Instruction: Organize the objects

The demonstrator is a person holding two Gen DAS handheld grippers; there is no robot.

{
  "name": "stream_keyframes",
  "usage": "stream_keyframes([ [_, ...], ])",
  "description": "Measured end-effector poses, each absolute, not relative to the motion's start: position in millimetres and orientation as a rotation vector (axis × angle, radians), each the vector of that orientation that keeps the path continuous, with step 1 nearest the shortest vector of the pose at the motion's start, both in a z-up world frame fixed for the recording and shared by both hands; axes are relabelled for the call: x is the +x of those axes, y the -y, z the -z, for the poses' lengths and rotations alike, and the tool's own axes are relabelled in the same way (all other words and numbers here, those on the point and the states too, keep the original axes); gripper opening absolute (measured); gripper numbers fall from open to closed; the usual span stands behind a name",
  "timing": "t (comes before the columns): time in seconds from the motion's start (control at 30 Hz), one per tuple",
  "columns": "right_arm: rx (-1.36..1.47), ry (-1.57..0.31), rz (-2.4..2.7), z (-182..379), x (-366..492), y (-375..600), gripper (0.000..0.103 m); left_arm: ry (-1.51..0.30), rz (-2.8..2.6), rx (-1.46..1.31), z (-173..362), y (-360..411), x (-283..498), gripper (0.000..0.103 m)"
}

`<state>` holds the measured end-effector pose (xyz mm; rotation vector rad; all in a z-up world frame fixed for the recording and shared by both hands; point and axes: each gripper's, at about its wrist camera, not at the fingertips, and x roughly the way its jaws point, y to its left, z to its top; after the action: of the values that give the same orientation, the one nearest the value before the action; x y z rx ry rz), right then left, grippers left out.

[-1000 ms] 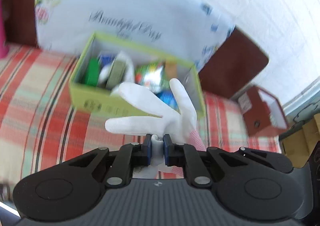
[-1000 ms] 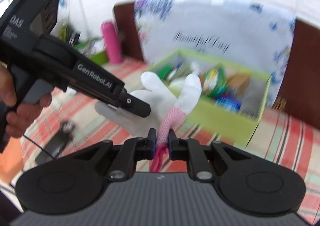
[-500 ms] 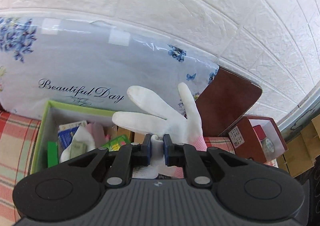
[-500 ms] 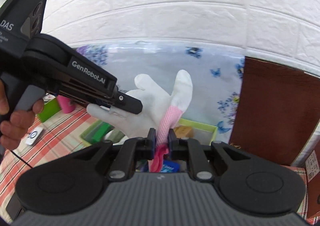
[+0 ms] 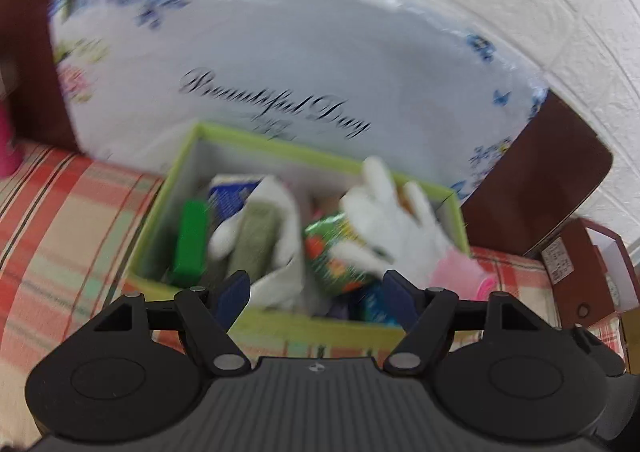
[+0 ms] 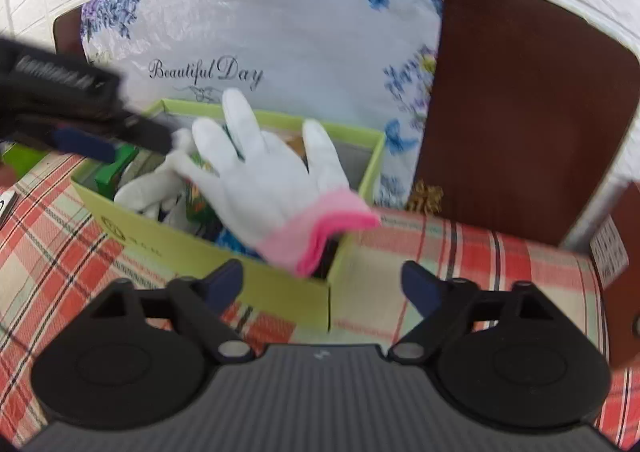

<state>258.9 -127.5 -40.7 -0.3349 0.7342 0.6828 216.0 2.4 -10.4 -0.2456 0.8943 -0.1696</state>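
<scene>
Both tools are letting go at once: the left tool [image 5: 316, 294] has its jaws opening with nothing pinched between them, and the right tool [image 6: 322, 282] is opening too, its pads well clear of the pink cuff. So the white glove [image 6: 264, 176] is loose, draped over the right end of the green box [image 6: 224, 252], fingers pointing toward the back wall of the box, cuff hanging out over the front corner. The box sits on the plaid bedcover [image 6: 460, 264], close against the big floral package [image 6: 280, 32] propped behind it.

To finish this release well, I'd say spread wide and pull straight back, so neither pad snags that cuff and drags the glove out. The cuff overhanging the rim is the weak spot; a nudge inward looks needed before it counts as stowed.

Count time: two tools, one box. One glove on top, and a second white glove [image 5: 276, 236] already lying inside near the left end. One green block [image 5: 190, 240], one green printed packet [image 5: 336, 252]. Other items lie deeper, too blurred to count.
</scene>
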Motion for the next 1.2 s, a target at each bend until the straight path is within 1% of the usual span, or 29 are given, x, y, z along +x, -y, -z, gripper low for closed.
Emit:
stream_keyframes([
  [0.03,-0.324,-0.747,-0.679,41,254,131,0.095,-0.905,0.155,-0.258,12,-7,209,0.076],
  [0.13,-0.286,-0.792,-0.670,39,242,139,0.097,-0.922,0.114,-0.272,11,-16,188,0.076],
  [0.2,-0.265,-0.808,-0.671,34,233,142,0.099,-0.918,0.097,-0.242,5,-17,177,0.076],
  [0.27,-0.252,-0.807,-0.679,27,223,143,0.103,-0.916,0.063,-0.170,-2,-13,167,0.076],
  [0.37,-0.241,-0.799,-0.700,14,204,146,0.103,-0.906,0.016,-0.085,-12,-9,152,0.077],
  [0.53,-0.231,-0.783,-0.725,0,172,150,0.103,-0.889,-0.014,-0.041,-23,-8,126,0.078],
  [0.77,-0.222,-0.799,-0.706,-2,140,161,0.103,-0.891,-0.012,0.036,-28,1,91,0.078],
  [0.93,-0.204,-0.802,-0.670,-3,127,171,0.103,-0.918,-0.004,0.057,-24,2,75,0.078],
  [1.2,-0.168,-0.754,-0.638,-22,117,181,0.103,-0.910,-0.005,0.076,-27,1,61,0.078],
])
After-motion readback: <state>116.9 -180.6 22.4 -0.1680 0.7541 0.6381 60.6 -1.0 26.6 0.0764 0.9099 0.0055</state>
